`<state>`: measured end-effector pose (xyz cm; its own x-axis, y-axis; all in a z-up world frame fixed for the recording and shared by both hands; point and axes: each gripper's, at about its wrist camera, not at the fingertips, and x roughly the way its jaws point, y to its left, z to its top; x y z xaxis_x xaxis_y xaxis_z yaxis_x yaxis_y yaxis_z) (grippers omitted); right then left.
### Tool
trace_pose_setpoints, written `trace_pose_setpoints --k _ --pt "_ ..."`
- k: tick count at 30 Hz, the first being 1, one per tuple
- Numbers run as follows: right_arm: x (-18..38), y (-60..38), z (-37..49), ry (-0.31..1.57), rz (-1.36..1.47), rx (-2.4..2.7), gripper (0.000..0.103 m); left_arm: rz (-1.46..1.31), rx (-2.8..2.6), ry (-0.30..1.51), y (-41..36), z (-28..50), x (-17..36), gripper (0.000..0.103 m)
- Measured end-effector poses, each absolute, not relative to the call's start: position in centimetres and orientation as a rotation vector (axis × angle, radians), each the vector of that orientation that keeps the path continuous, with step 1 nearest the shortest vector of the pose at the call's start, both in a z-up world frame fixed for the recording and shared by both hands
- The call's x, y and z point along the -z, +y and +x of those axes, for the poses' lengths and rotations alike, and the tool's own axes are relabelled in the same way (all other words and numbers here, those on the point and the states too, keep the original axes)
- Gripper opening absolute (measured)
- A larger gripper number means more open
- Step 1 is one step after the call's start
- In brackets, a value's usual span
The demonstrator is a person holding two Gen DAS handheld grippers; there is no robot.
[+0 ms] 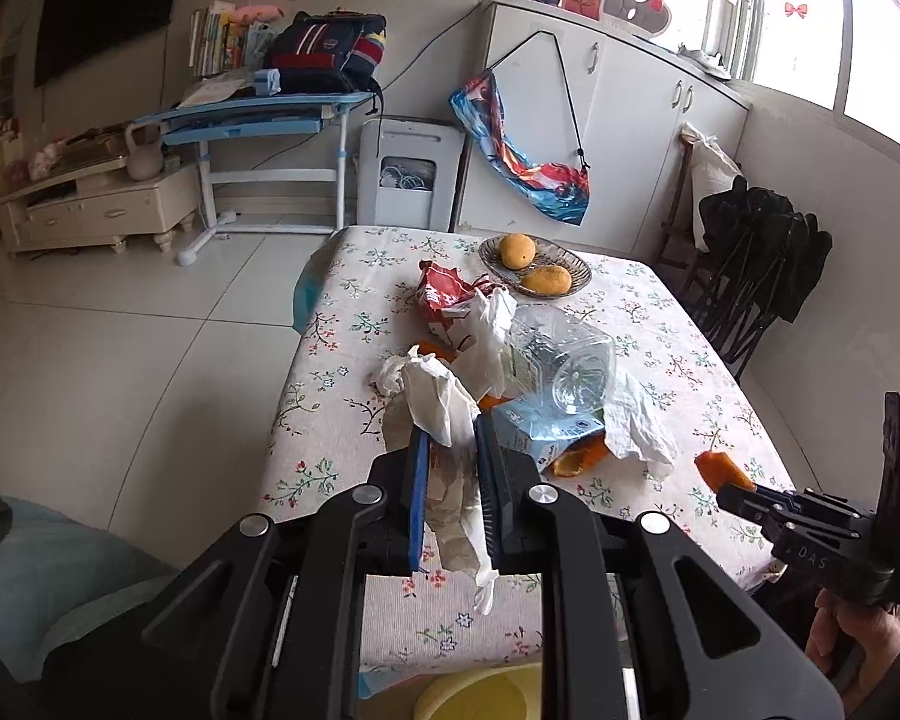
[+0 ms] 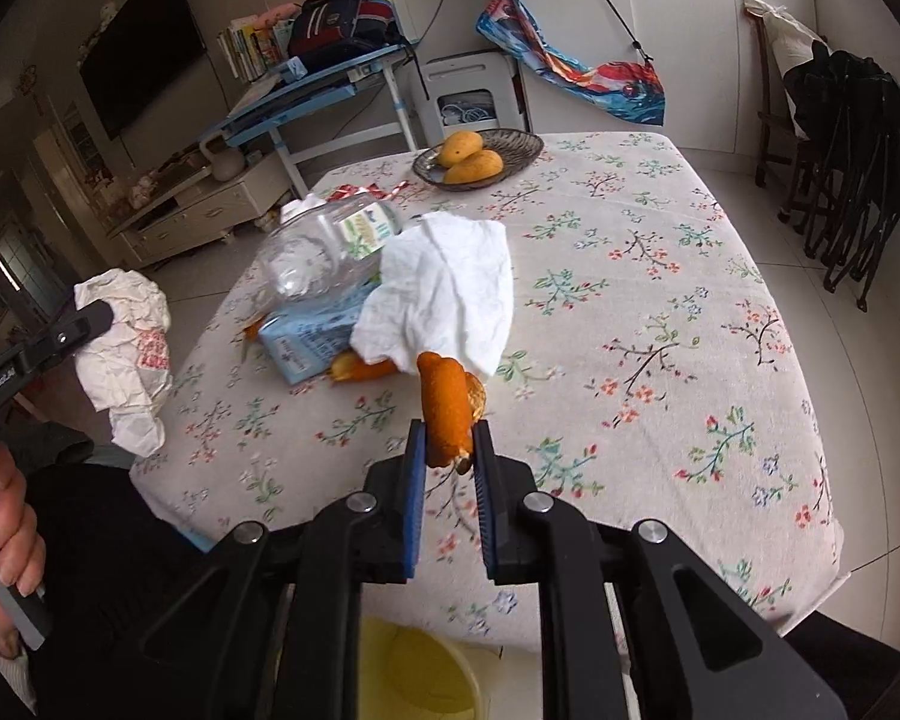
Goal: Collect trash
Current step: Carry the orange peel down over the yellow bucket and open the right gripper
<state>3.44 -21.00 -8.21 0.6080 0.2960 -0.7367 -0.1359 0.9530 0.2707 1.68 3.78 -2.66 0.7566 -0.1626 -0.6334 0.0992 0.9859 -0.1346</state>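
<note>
Floral tablecloth fills mid-frame; left gripper pinches crumpled paper, right gripper pinches orange peel. Keep both clamped until over the yellow bin at lower centre.

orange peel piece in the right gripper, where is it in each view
Left wrist: the orange peel piece sits at far right, pinched at the right gripper's tip.
Right wrist: centre, low, upright between the blue pads.
Shared landmark: the dish of mangoes at the table's far end.
</note>
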Motion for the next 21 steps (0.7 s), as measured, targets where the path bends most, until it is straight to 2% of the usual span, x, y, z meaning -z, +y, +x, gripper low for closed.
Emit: trace_pose_setpoints --k 6,13,15,17,21 --pt "8.8 -18.2 -0.5 0.955 0.185 -0.379 0.016 -0.033 0.157 0.66 2.5 -1.3 1.2 0.015" --pt "12.3 -13.4 -4.9 1.13 0.057 -0.54 0.016 0.006 0.173 0.636 1.8 -4.0 0.0 0.015" --pt "13.7 -12.3 -5.5 1.201 0.02 -0.567 0.021 0.01 0.175 0.633 1.6 -4.6 -0.1 0.015" --pt "14.5 -11.9 -5.9 1.216 -0.015 -0.554 0.038 0.013 0.18 0.632 1.6 -5.0 -0.3 0.015" --pt "13.7 -13.0 -5.5 1.172 0.028 -0.513 0.04 0.023 0.188 0.627 1.5 -6.0 -0.8 0.015"
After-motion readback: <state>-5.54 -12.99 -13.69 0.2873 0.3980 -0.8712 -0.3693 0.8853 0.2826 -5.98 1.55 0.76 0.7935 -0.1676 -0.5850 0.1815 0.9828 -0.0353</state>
